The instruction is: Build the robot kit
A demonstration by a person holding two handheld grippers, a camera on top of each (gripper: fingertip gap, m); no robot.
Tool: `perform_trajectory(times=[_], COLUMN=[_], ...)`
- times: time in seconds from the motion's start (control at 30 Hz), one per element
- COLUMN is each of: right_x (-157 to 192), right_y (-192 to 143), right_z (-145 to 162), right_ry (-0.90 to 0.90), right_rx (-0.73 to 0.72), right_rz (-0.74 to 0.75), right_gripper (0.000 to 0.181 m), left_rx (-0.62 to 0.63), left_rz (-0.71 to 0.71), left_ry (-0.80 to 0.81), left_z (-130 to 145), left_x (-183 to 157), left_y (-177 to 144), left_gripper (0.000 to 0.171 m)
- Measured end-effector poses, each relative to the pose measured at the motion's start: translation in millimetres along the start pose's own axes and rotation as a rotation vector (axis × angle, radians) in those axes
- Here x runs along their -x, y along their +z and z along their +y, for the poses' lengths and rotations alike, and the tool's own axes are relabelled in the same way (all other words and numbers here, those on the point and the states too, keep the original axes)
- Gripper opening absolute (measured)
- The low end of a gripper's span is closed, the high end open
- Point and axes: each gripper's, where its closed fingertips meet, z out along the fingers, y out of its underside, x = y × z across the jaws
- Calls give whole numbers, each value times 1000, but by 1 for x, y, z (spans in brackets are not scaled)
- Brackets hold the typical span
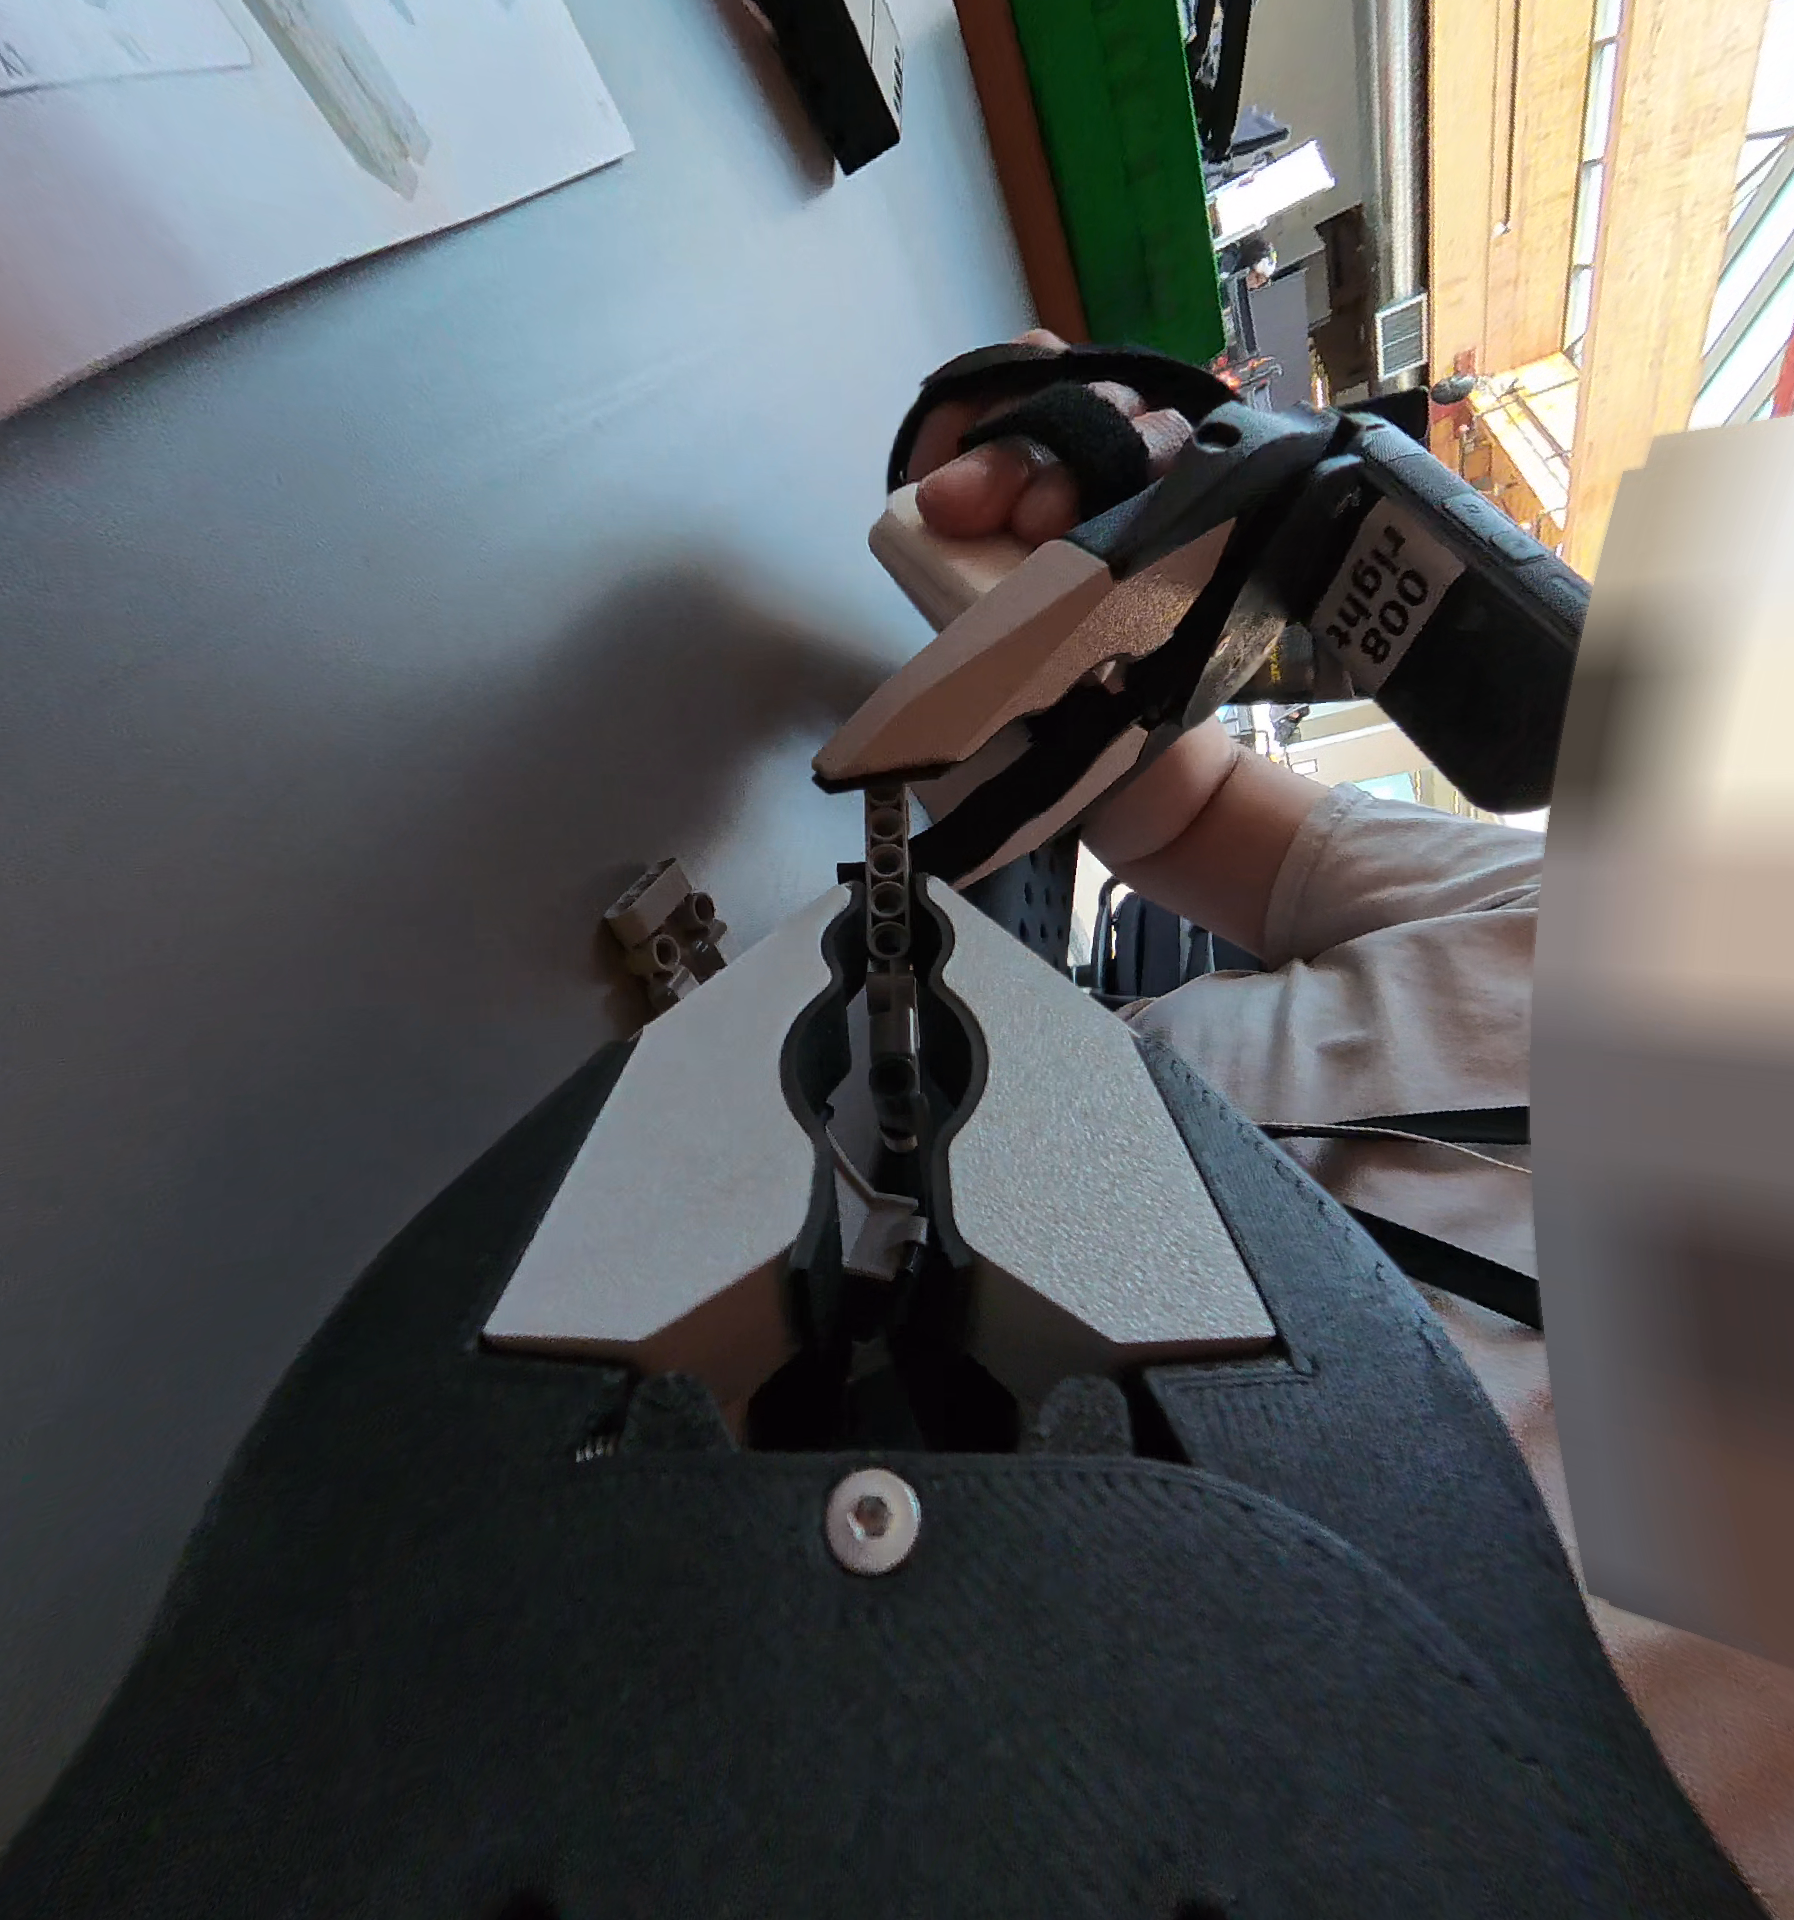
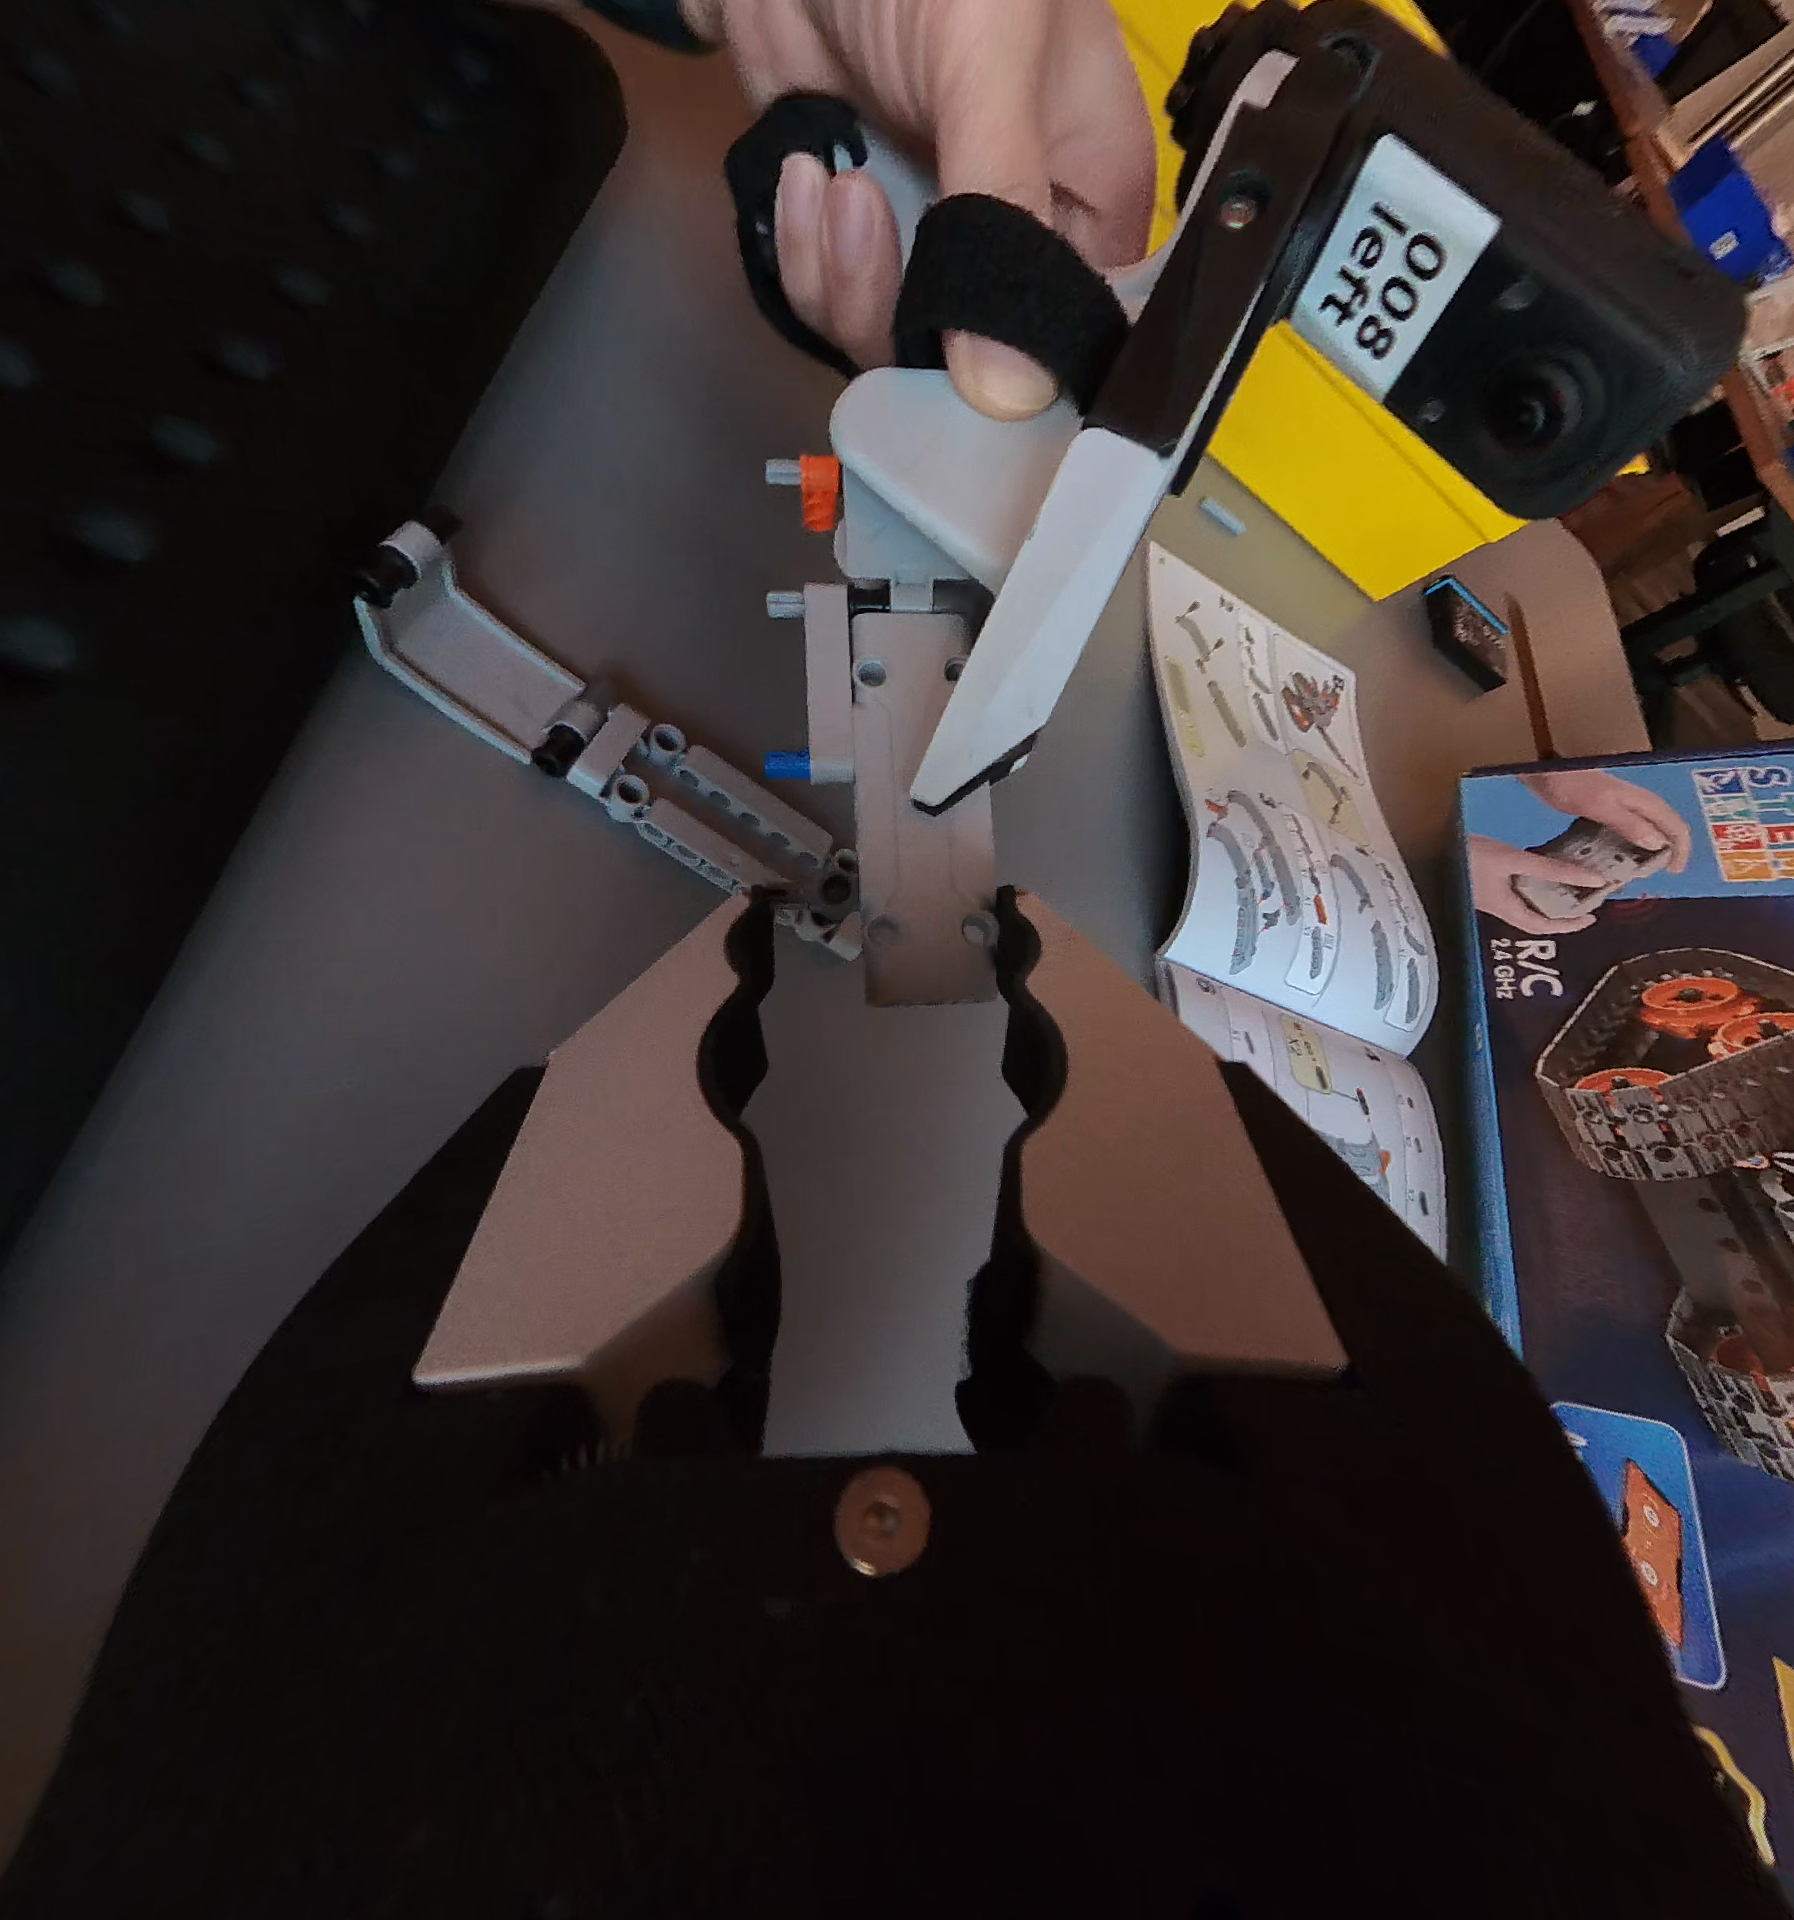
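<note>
My left gripper [image 1: 888, 904] is shut on a thin grey building-block assembly [image 1: 885, 862], seen edge-on between its fingers and held above the grey table [image 1: 353, 727]. In the right wrist view the same assembly is a flat grey panel [image 2: 924, 831] with orange and blue pins on its side, and a finger [image 2: 1007, 665] of the left gripper lies across it. My right gripper [image 2: 885, 920] is open, with the panel's near end between its fingertips. It also shows in the left wrist view [image 1: 893, 821], at the beam's far end.
A second grey assembly [image 2: 581, 717] of a curved panel and beams lies on the table, left of the held one. An open instruction booklet [image 2: 1288, 831] and a blue kit box [image 2: 1651, 1143] lie to the right. A small black block [image 2: 1464, 634] sits beyond them. A dark chair [image 2: 145, 416] stands at the left.
</note>
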Motion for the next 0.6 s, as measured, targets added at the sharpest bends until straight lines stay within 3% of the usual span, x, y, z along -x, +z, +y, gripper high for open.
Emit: perform_trajectory(times=[0.6], right_x=[5], right_y=[4], right_z=[3], right_ry=[-61], right_rx=[110], right_rz=[-3], right_gripper=[41], left_rx=[23], left_rz=[17], left_ry=[-28], left_z=[3], left_x=[3], left_y=[3], left_gripper=[5])
